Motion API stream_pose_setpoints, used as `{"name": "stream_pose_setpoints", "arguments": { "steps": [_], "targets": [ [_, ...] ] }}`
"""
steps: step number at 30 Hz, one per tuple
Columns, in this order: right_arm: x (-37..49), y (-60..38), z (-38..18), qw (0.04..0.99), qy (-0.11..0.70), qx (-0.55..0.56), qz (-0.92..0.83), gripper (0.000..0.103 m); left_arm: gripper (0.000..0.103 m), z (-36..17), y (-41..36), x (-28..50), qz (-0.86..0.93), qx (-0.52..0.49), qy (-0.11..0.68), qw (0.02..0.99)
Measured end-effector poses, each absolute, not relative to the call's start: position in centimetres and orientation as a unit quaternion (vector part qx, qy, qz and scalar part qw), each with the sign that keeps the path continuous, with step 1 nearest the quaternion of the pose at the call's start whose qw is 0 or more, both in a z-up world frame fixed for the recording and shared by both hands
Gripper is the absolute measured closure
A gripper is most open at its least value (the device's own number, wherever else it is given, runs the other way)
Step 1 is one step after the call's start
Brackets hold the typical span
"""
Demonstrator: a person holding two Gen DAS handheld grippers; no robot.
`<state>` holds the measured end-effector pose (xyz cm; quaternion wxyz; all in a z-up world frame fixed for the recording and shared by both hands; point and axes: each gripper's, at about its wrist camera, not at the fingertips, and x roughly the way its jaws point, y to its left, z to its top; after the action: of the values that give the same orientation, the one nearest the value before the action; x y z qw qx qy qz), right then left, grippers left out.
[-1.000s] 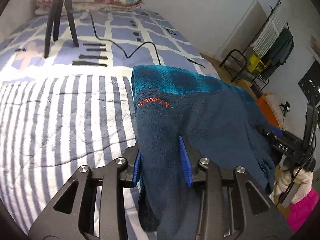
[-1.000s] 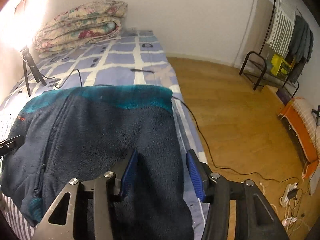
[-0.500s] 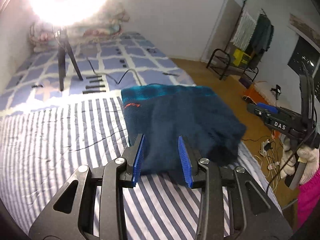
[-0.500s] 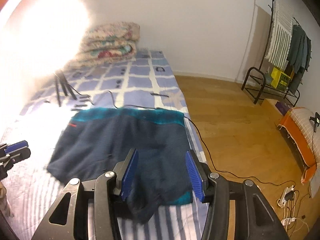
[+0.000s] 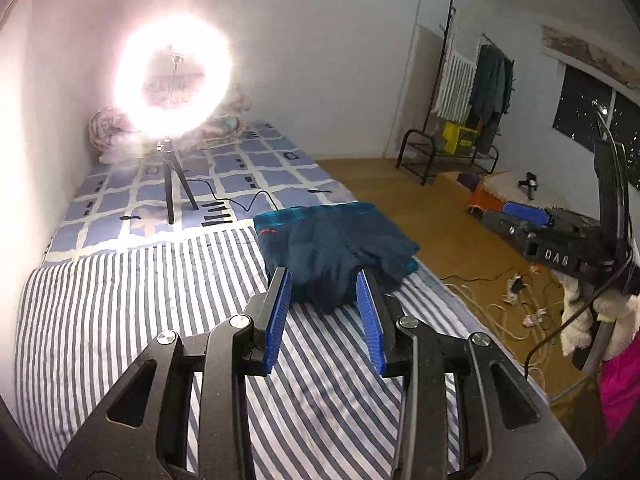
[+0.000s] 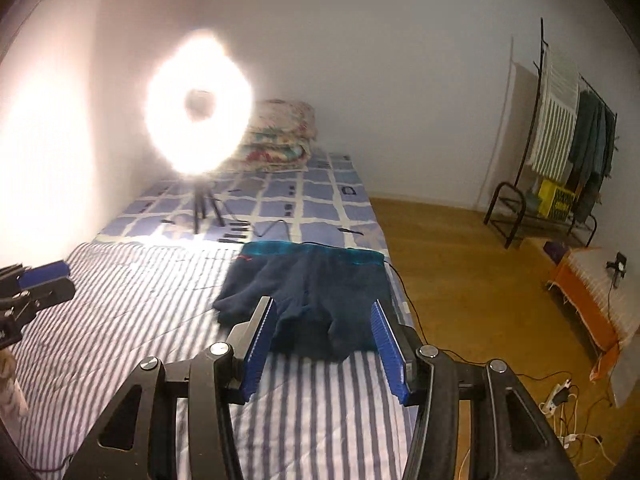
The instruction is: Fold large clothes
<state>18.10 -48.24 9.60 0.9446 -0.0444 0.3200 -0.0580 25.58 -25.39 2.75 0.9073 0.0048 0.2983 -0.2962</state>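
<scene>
A dark blue fleece garment with a teal band along its far edge lies folded in a loose bundle on the striped sheet, near the bed's right edge. It also shows in the right wrist view. My left gripper is open and empty, raised above the bed and short of the garment. My right gripper is open and empty, also raised and short of it. The right gripper shows at the right of the left wrist view; the left gripper shows at the left of the right wrist view.
A lit ring light on a tripod stands on the checked bedding, its cable running toward the garment. Folded quilts lie at the head. A clothes rack, orange mat and floor cables are to the right.
Both grippers let go of the garment, opened wider, and pulled back and up. The garment dropped onto the bed and now lies there in a folded bundle.
</scene>
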Motion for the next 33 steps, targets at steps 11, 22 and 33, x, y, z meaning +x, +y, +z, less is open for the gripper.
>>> {"name": "stream_pose_setpoints", "arguments": {
  "steps": [11, 22, 33],
  "targets": [
    [6.9, -42.7, 10.0, 0.951, 0.300, -0.031, -0.065, 0.050, 0.068, 4.3, -20.5, 15.2, -0.297, 0.012, 0.282, 0.912],
    [4.0, -41.6, 8.1, 0.950, 0.298, -0.025, -0.086, 0.041, 0.067, 1.1, -18.4, 11.0, -0.292, 0.013, 0.296, 0.909],
    [3.9, -41.9, 7.5, 0.954, 0.287, -0.015, -0.089, 0.014, 0.033, 0.6, -18.1, 10.5, -0.271, 0.035, 0.278, 0.921]
  ]
}}
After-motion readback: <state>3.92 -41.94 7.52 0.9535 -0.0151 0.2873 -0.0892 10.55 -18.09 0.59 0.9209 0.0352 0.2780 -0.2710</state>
